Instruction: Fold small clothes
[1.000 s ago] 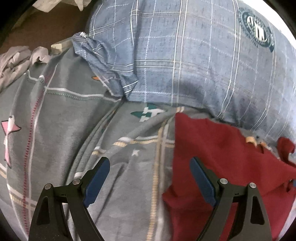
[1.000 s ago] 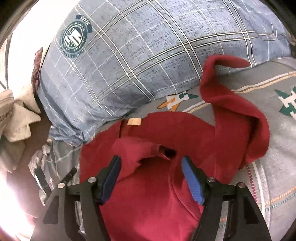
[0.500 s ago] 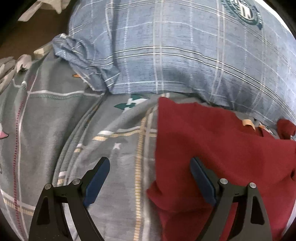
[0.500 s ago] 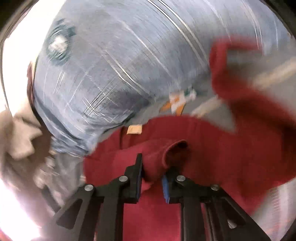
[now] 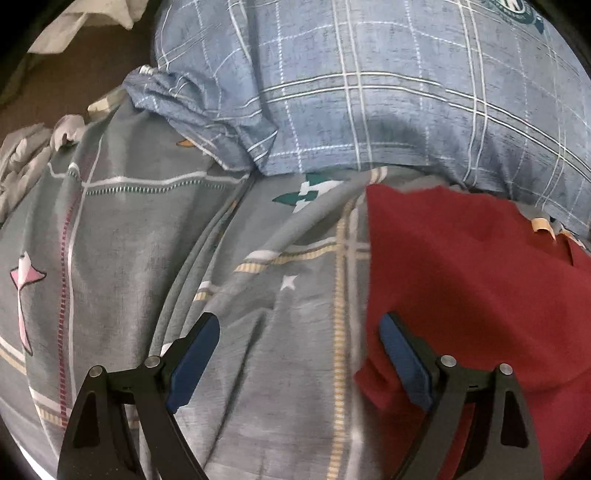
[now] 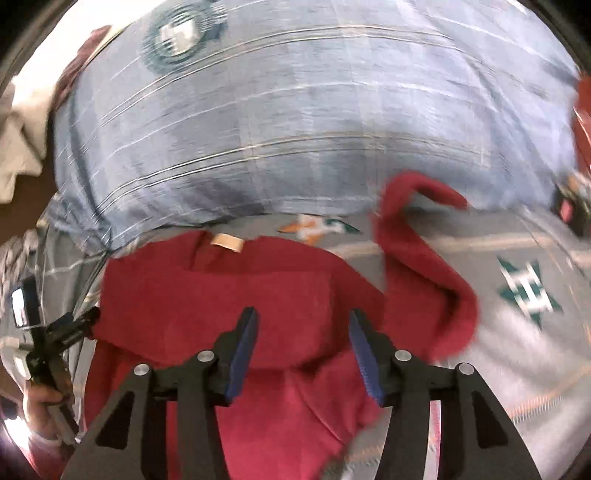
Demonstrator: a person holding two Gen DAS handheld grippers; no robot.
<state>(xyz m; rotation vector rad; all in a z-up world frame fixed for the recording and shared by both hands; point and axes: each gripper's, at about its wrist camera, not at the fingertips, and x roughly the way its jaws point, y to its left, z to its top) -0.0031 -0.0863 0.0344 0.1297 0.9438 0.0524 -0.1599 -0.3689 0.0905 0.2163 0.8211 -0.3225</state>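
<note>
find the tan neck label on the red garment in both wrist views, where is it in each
Left wrist view: the tan neck label sits at the far right edge, on the upper rim of the red garment, just below the blue plaid pillow.
Right wrist view: the label is left of centre, at the garment's top edge, again just under the pillow.
Shared landmark: the pillow's round crest.

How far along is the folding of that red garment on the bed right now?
Early. Done: the red garment lies on the grey bedsheet below the blue plaid pillow, one side apparently folded across its middle. In hand: nothing; the right claw has just been opening above the cloth, and the left claw is open over its edge. Left: the long sleeve still trails out sideways.
</note>
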